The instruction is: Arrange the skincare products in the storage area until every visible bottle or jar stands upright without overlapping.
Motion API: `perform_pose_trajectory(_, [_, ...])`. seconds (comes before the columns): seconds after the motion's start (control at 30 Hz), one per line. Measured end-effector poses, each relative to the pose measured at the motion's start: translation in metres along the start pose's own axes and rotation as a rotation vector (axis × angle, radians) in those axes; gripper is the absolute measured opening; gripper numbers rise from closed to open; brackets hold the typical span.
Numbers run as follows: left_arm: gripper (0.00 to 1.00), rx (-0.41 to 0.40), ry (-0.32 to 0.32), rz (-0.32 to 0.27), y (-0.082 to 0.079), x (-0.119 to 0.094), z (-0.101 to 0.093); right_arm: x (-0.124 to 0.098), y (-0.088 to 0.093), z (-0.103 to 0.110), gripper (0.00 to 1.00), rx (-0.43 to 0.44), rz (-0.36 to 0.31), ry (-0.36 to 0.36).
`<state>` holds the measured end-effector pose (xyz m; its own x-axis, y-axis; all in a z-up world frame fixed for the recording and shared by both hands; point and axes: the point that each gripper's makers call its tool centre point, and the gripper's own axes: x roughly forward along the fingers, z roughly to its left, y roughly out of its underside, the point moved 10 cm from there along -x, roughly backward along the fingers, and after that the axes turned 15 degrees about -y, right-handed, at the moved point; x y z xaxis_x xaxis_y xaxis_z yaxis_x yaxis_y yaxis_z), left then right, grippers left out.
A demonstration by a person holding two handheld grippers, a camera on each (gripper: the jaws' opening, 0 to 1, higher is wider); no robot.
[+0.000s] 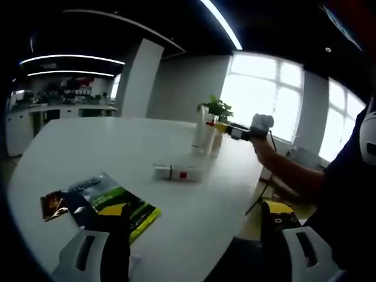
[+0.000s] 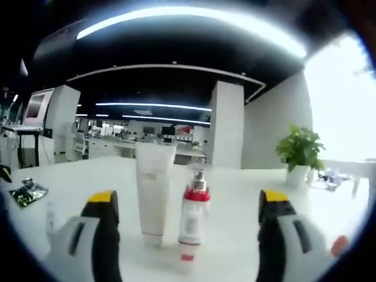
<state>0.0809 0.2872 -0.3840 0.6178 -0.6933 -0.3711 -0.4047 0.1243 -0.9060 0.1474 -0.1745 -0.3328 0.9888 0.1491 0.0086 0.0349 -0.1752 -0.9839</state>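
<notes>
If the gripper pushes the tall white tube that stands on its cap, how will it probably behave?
The white tube is tall and stands on a narrow cap, so a push near its top would probably tip it. It stands close beside the red-collared pump bottle, so it may knock that over. Its body looks like soft plastic and may dent under the jaws.

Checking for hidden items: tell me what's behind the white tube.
Behind the white tube: bare white table and distant office desks. The red-collared pump bottle stands beside it. Anything directly behind the tube is covered.

Upright tube [image 2: 154, 191] beside pump bottle [image 2: 194, 208]
</notes>
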Motion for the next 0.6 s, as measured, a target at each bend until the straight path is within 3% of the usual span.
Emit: perform_pose_trajectory(0.6, [0.94, -0.005, -0.006, -0.005, 0.002, 0.000, 0.004, 0.002, -0.024, 0.007, 0.96, -0.116, 0.044, -0.086])
